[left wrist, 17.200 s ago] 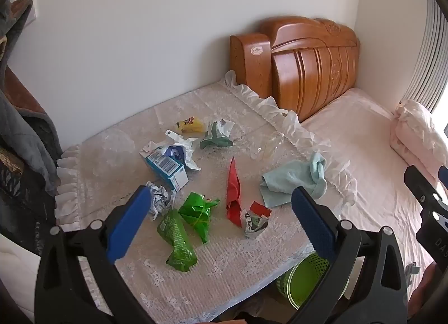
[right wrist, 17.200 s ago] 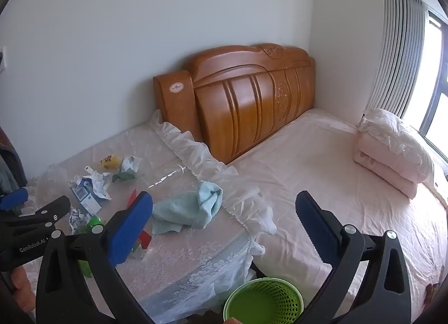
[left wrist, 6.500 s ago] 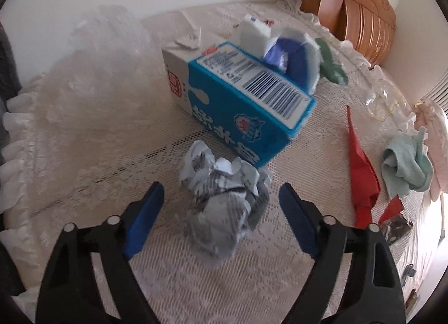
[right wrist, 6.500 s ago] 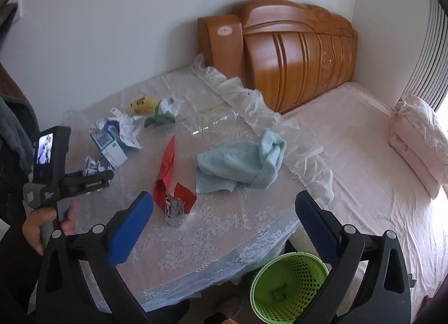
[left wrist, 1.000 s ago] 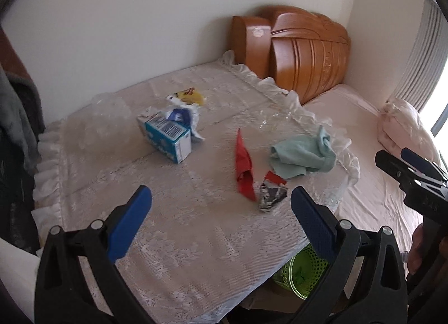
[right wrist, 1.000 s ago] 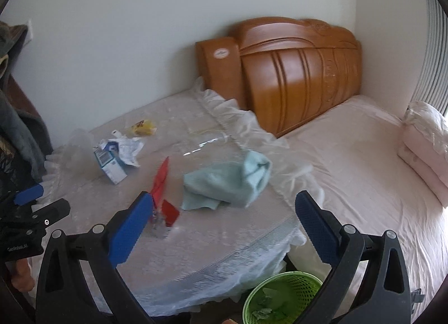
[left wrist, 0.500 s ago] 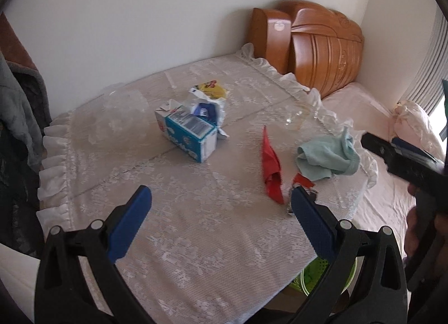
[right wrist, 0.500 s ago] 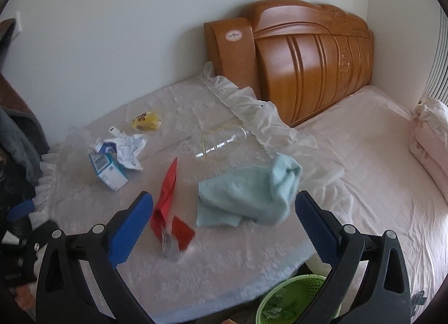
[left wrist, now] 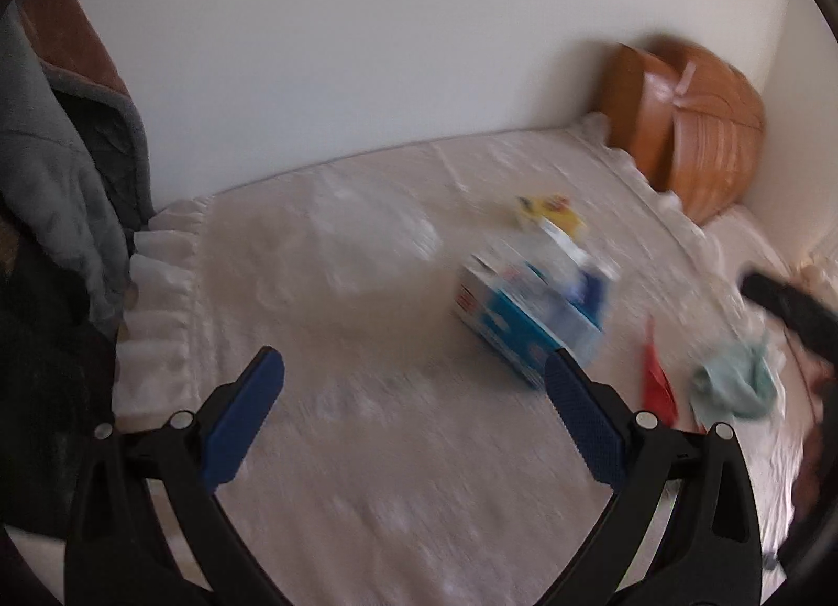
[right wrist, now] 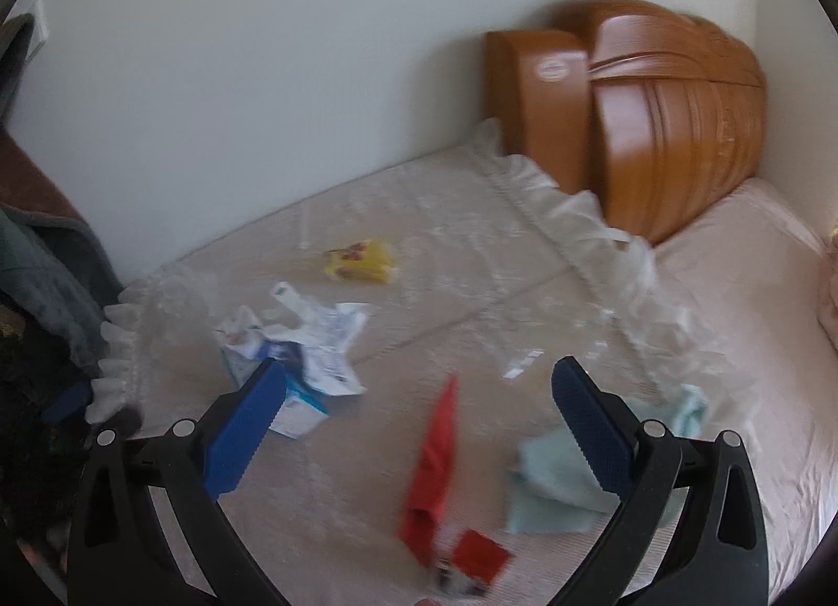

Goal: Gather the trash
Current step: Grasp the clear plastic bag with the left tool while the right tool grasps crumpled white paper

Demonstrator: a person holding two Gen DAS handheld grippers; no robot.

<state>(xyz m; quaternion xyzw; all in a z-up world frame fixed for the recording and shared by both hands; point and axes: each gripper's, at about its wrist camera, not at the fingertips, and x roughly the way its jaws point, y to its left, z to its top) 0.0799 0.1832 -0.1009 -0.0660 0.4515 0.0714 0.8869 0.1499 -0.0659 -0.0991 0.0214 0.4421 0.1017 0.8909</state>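
A blue-white carton (right wrist: 293, 396) lies beside crumpled paper (right wrist: 330, 339); a yellow wrapper (right wrist: 361, 260) and a red wrapper (right wrist: 434, 470) lie apart.

On the table (right wrist: 471, 250), the carton (right wrist: 293, 396) lies at the left with crumpled paper (right wrist: 330, 339) on it. The packet (right wrist: 361, 260) lies behind them. The wrapper (right wrist: 434, 470) lies right of the carton, the cloth (right wrist: 560, 480) further right. The headboard (right wrist: 675, 108) stands behind, at the right.

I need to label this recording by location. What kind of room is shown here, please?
Most likely a bedroom. A carved wooden headboard stands against the wall, with a pink mattress beside it, and clothes hang at the left. Trash lies on a lace-covered table.
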